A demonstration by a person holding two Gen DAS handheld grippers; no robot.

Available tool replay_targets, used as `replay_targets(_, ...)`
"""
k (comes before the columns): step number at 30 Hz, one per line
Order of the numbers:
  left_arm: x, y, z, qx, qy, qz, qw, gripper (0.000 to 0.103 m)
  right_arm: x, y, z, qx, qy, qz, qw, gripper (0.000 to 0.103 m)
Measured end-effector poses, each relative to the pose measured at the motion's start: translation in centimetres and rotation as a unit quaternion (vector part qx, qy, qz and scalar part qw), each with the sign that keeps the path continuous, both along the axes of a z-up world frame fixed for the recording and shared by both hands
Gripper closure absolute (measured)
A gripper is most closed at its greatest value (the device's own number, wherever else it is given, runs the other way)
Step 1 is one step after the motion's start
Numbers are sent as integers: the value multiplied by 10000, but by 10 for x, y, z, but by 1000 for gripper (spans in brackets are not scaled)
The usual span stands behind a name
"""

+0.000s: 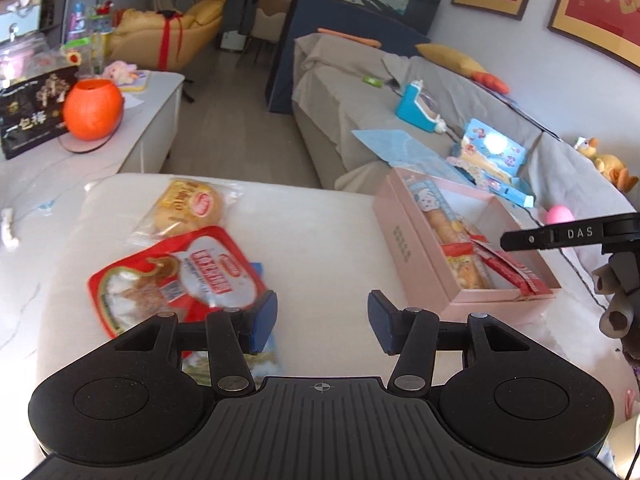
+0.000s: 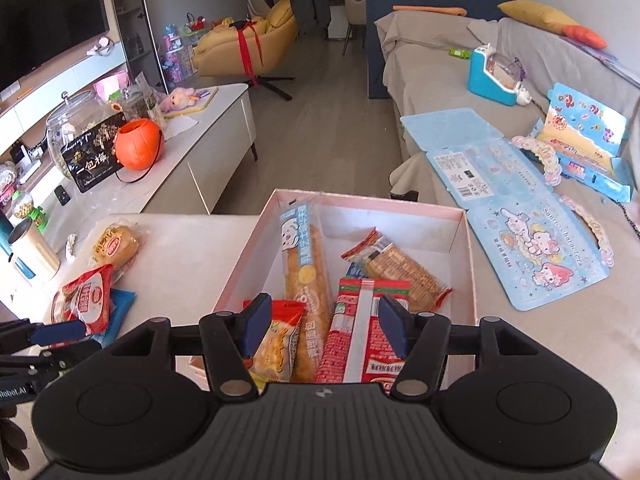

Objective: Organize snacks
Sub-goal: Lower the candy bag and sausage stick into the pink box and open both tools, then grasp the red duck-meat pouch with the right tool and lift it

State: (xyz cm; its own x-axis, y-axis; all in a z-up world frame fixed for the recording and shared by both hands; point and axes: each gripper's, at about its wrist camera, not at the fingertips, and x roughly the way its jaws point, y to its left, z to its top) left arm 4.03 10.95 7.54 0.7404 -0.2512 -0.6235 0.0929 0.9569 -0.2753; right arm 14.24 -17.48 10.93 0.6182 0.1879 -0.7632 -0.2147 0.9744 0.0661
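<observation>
Left wrist view has the left gripper (image 1: 322,318) poised over the white desk (image 1: 312,232), jaws apart with nothing between them. Just beside its left pad lies a red-and-white snack pouch (image 1: 176,276), partly covering a blue packet (image 1: 264,354), and beyond that sits a clear-wrapped bun (image 1: 188,208). Off to the right stands the pink box (image 1: 404,240), and the right gripper's black arm hangs above its far corner.

Over on the right wrist view, the right gripper (image 2: 325,322) hovers above that box, jaws parted and gripping nothing. Below them in the box lies a red striped packet (image 2: 362,332), leaning beside a long blue-topped pastry bag (image 2: 302,264), a small yellow snack bag (image 2: 276,348) and a wrapped cracker pack (image 2: 396,268).
</observation>
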Motion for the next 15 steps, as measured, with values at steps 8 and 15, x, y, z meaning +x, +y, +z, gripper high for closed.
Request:
replay_targets(8,-23,40,-8,0,133,530,9985,48,23,-6,-47,-243,221,-522,9981,69)
replay_targets(15,-29,58,-18,110,292,930,9952,48,40,3,-66,-919,-19,-668,9935,73)
